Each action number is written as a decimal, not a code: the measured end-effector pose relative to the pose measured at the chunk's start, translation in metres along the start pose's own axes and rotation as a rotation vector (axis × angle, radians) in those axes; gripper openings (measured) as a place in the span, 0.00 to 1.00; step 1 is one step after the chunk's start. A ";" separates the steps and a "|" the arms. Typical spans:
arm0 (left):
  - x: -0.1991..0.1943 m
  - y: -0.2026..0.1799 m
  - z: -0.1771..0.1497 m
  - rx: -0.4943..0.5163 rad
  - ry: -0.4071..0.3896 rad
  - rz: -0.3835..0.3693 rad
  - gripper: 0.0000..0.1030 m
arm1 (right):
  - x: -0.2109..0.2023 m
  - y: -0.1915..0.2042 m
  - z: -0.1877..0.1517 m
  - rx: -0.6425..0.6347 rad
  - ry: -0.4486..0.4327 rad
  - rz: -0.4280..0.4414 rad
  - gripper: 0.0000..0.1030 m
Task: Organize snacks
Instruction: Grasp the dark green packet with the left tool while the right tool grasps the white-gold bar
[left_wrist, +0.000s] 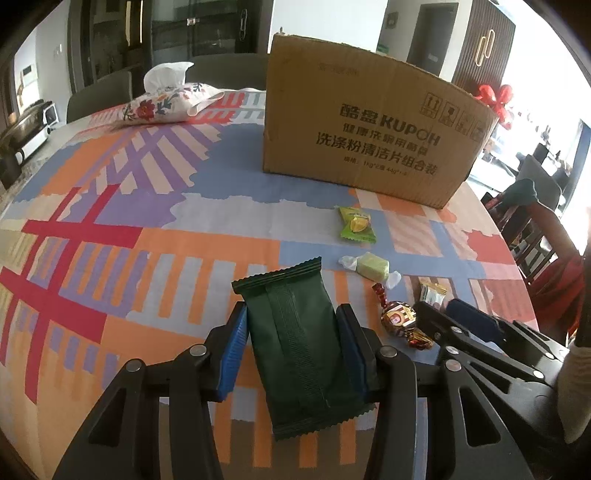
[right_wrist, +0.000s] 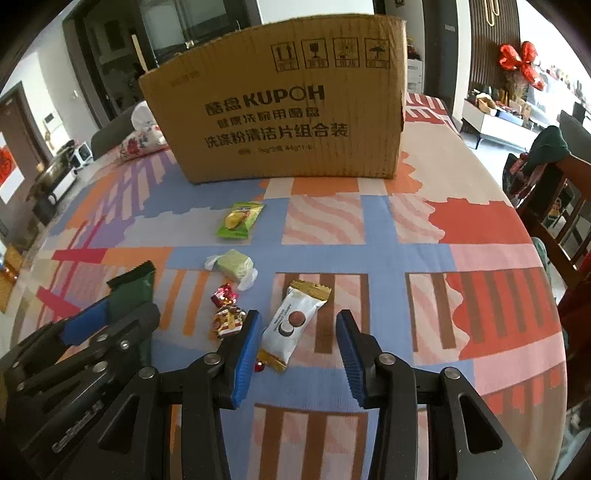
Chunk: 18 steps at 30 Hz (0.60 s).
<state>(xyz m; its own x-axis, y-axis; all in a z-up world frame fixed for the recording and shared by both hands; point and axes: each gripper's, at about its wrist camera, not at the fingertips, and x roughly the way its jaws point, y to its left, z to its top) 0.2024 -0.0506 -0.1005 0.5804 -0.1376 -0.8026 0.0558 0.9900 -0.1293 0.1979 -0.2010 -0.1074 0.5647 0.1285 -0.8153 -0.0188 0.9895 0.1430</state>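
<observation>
My left gripper (left_wrist: 291, 317) is shut on a dark green snack packet (left_wrist: 295, 332), its blue pads against both sides. The packet (right_wrist: 133, 290) also shows in the right wrist view. My right gripper (right_wrist: 297, 325) is open, its jaws astride a white and gold snack packet (right_wrist: 291, 325) that lies on the tablecloth. Nearby lie a red and gold wrapped candy (right_wrist: 227, 317), a pale green wrapped candy (right_wrist: 234, 267) and a light green packet (right_wrist: 240, 219). A brown cardboard box (right_wrist: 280, 122) stands behind them.
A floral tissue pouch (left_wrist: 166, 101) lies at the far left of the table. Wooden chairs (right_wrist: 554, 206) stand past the table's right edge. The patterned tablecloth (right_wrist: 406, 236) covers the round table.
</observation>
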 end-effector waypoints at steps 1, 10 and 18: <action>0.000 0.000 0.001 0.000 0.002 -0.008 0.46 | 0.001 0.002 0.000 -0.010 -0.004 -0.009 0.38; -0.007 -0.004 0.002 0.012 -0.012 -0.028 0.46 | -0.001 0.002 0.002 -0.002 -0.020 -0.003 0.19; -0.019 -0.006 0.003 0.010 -0.036 -0.034 0.46 | -0.019 -0.001 0.005 0.020 -0.070 0.028 0.18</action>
<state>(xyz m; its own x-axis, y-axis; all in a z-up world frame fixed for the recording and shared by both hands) 0.1937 -0.0542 -0.0824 0.6065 -0.1701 -0.7766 0.0838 0.9851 -0.1503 0.1907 -0.2050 -0.0890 0.6206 0.1508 -0.7695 -0.0197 0.9840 0.1770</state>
